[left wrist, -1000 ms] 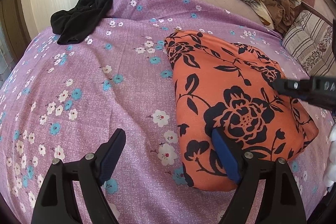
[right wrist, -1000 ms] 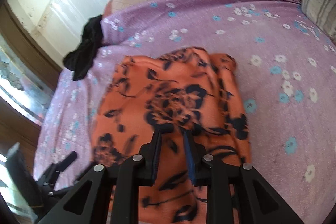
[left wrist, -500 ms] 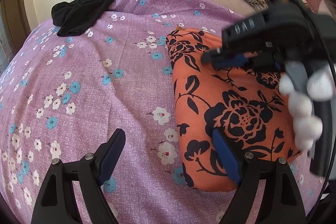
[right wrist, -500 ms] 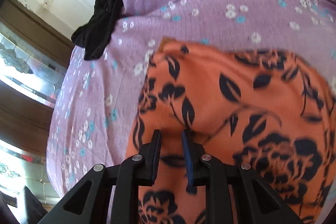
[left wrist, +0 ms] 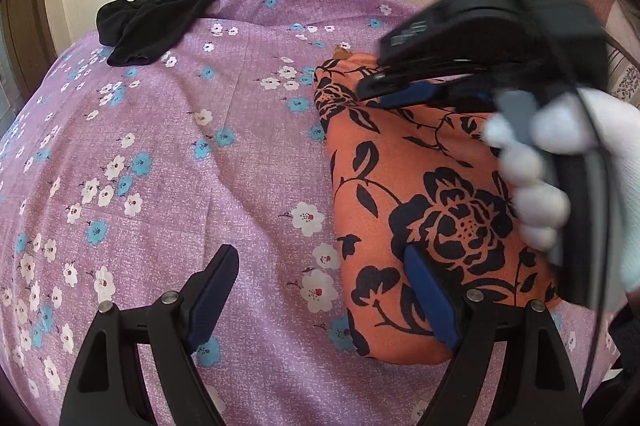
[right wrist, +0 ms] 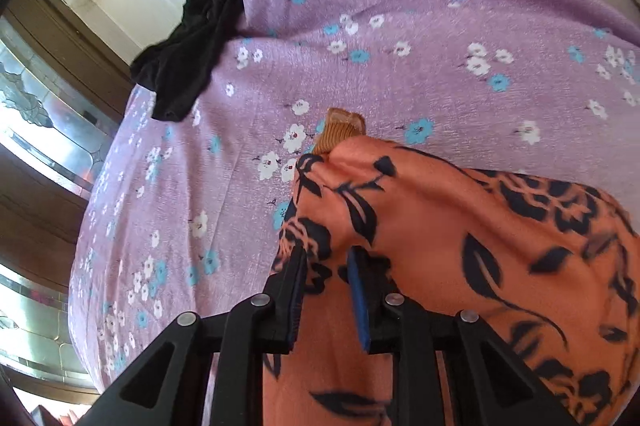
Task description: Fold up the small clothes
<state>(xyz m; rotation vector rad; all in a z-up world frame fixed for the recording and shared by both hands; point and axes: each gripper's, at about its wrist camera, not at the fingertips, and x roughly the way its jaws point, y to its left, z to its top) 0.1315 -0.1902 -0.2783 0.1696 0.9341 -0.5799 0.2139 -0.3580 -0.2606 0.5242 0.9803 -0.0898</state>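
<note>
Orange floral garment: folded, lying on purple flowered bedspread. Left gripper: jaws wide, one finger over the garment's near edge. Right gripper: jaws narrow, at the garment's far corner; grip cannot be told. Right view alone shows a tan ribbed piece; left view alone, gloved hand. Black cloth well apart

The left gripper hangs low with its jaws spread wide. The right gripper, held in a white-gloved hand, has its jaws narrowly parted, pointing down.
</note>
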